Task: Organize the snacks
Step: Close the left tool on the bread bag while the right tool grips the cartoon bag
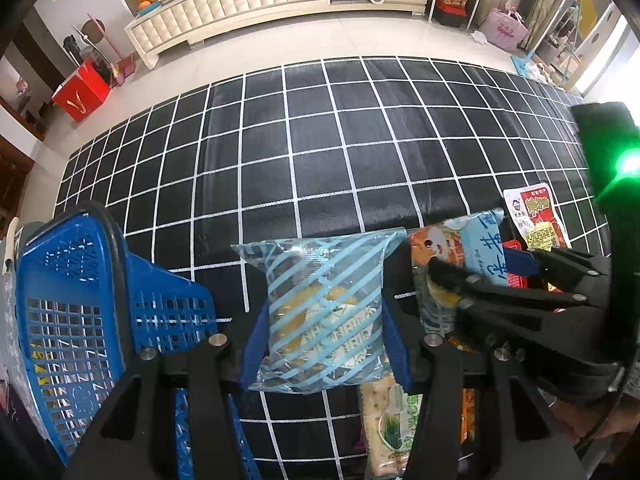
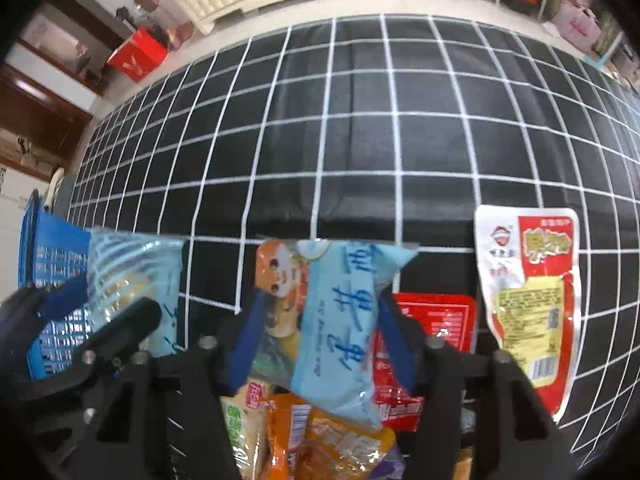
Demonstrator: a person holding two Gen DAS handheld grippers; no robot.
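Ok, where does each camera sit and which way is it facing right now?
Left wrist: on the left gripper, looking along its fingers over the checked cloth; striped bag clamped, basket to its left, right gripper at right.
Right wrist: on the right gripper, facing the same way; blue packet clamped, left gripper at left.
Shared: both bags, both grippers, basket, cloth, red-and-white pouch.

basket at left edge of checked mat | striped snack bag just right of basket | cartoon-face snack bag right of that, over a heap of packets | sauce sachet flat on mat, far right | cabinet on floor behind mat
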